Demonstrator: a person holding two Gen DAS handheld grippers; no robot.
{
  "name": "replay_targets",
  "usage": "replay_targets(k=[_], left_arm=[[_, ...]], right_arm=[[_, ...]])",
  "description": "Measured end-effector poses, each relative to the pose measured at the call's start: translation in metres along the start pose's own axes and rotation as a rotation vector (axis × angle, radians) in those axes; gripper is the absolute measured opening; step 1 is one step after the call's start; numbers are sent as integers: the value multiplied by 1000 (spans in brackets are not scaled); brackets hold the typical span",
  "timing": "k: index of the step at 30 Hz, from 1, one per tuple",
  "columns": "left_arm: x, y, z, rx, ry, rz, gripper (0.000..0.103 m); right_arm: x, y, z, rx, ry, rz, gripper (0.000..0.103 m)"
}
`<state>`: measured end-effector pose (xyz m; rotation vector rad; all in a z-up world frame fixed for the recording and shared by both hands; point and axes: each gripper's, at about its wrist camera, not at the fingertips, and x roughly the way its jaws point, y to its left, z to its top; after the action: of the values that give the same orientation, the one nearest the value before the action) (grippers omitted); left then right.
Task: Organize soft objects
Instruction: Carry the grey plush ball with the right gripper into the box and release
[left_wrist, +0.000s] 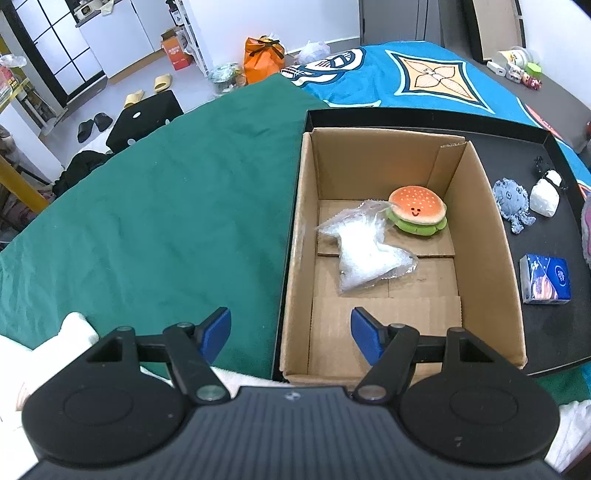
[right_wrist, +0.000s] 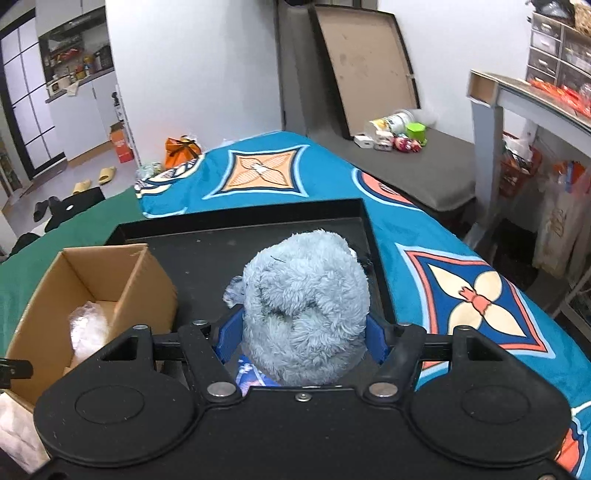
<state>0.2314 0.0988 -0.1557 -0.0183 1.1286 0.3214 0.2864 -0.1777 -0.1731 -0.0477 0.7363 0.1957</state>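
A cardboard box (left_wrist: 480, 206) stands on a black tray (left_wrist: 546, 332). In it lie a burger plush (left_wrist: 417, 215) and a clear plastic bag (left_wrist: 362, 254). My left gripper (left_wrist: 290, 334) is open and empty, above the box's near left corner. To the right on the tray lie a small blue octopus plush (left_wrist: 511, 203), a white panda-like toy (left_wrist: 545, 197) and a blue tissue pack (left_wrist: 545, 279). My right gripper (right_wrist: 302, 338) is shut on a fluffy light-blue plush (right_wrist: 306, 302), held over the tray (right_wrist: 207, 254) right of the box (right_wrist: 147, 288).
The tray lies on a bed with a green sheet (left_wrist: 155, 221) and a blue patterned blanket (left_wrist: 406, 74). A white towel (left_wrist: 77, 332) shows under my left gripper. Slippers and bags lie on the floor beyond; a grey bench (right_wrist: 417, 166) with small items stands at the back.
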Motion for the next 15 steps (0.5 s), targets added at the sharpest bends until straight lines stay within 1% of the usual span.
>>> replay_targets(k=[9,15], left_arm=[[4,11,-5,-23,-16,-53,70],[5,17,-10,-23,-31,-74,70]], right_arm=[[-10,32,8,-54,-23,59,65],[-17,57,13,-104,-42,109,65]])
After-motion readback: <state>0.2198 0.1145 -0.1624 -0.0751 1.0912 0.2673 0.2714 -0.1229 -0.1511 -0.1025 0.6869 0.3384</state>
